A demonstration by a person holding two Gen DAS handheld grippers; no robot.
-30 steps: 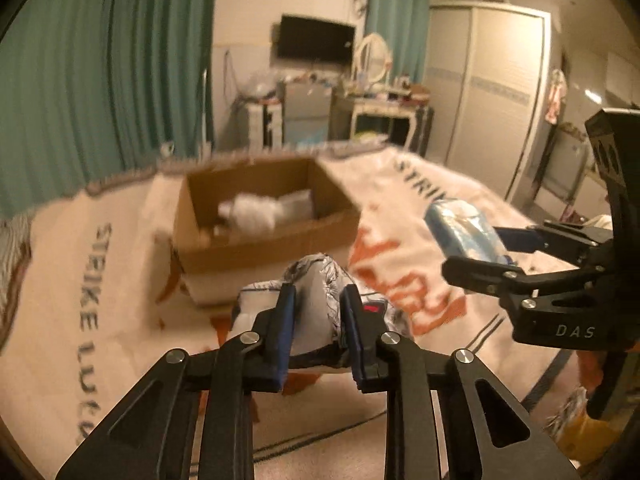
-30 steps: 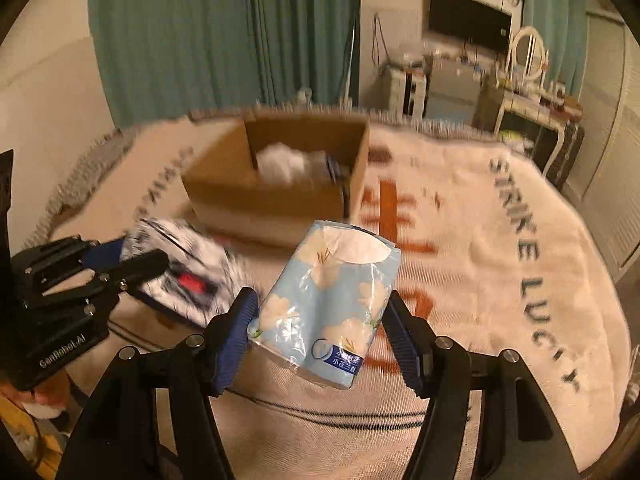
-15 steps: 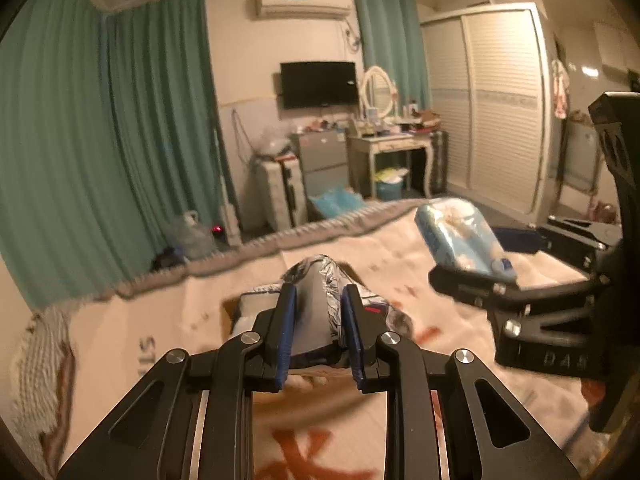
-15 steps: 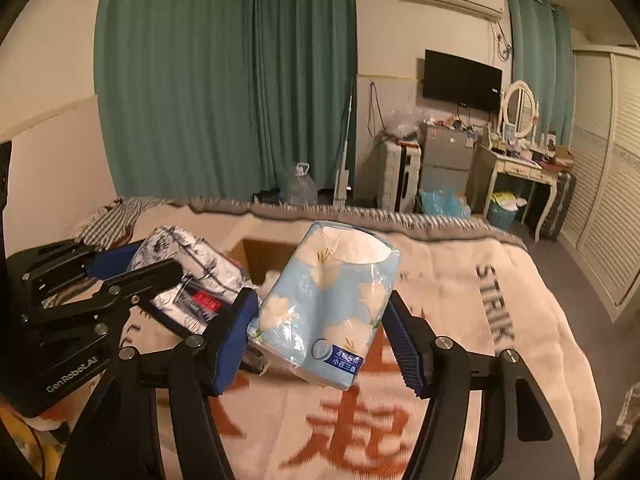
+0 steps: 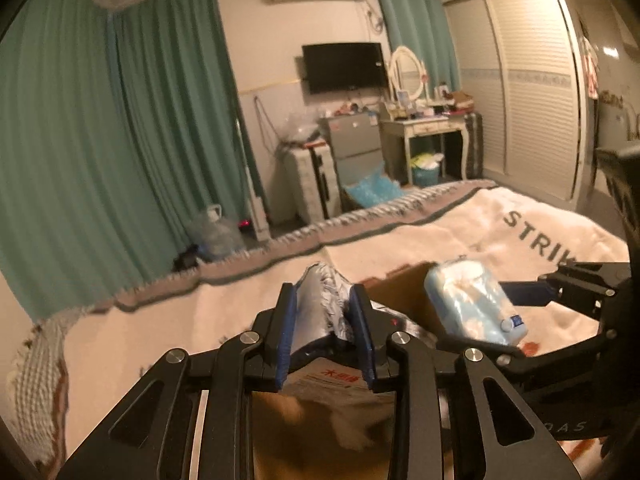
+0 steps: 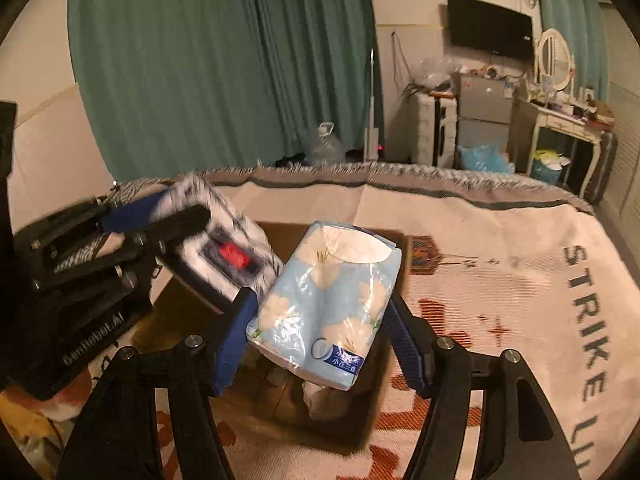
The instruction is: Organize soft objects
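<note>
Packs first: your left gripper has its jaws clamped on a patterned black-and-white soft pack, and your right gripper has its jaws pressed against both sides of a light blue floral tissue pack. Both packs hang in the air, side by side and close together, above the open cardboard box that sits on the bed's cream blanket. Inside the box you can make out a pale crumpled thing, too dim to name. Half a second ago both packs were raised well short of the box, with only its far edge showing past them; a second ago the box stood well ahead of you. Now its brown interior fills the space under your jaws, so the carry looks finished and letting go is likely your next step. Beyond the blanket's fringed edge stand green curtains and a wall television
</note>
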